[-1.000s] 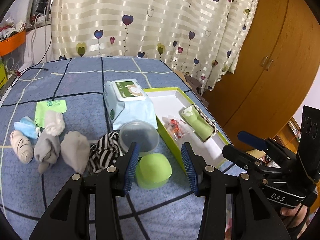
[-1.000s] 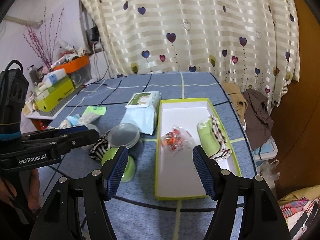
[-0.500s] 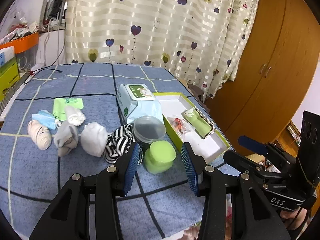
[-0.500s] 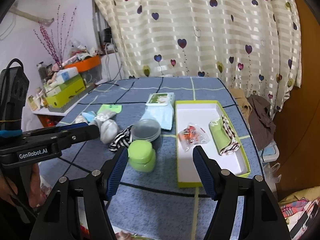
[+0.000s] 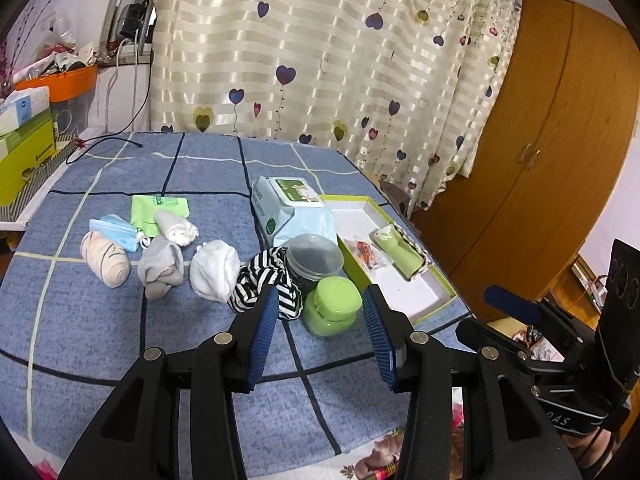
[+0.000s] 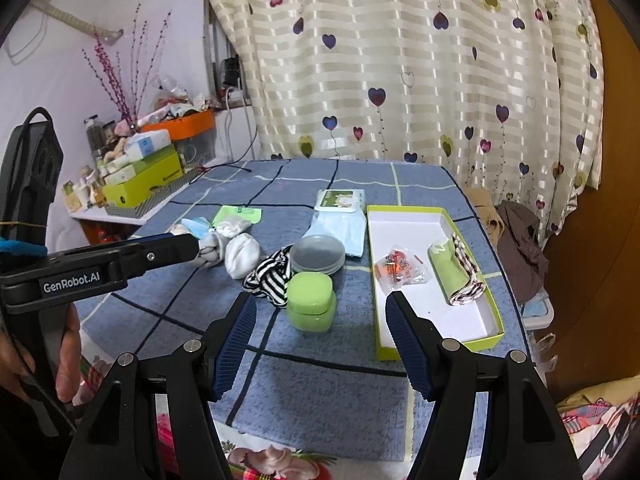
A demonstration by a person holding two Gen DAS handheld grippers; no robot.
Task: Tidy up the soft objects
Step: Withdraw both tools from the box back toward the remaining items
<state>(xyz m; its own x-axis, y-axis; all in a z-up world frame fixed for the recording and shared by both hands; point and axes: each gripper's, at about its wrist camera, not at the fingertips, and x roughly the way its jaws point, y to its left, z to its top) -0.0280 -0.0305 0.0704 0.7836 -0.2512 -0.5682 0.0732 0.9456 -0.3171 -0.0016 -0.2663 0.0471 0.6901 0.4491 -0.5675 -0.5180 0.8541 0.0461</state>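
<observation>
Black-and-white striped rolled sock [image 5: 264, 284] looks light and squashy, so I take its middle; my left gripper [image 5: 320, 332] and right gripper [image 6: 320, 344] stand wide and empty.

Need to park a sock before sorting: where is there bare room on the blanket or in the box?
Free: the near end of the green box, in front of the rolled green cloth; the blanket's near strip before the green jar. Crowded: the sock row through the striped cloth to the wipes pack.
</observation>
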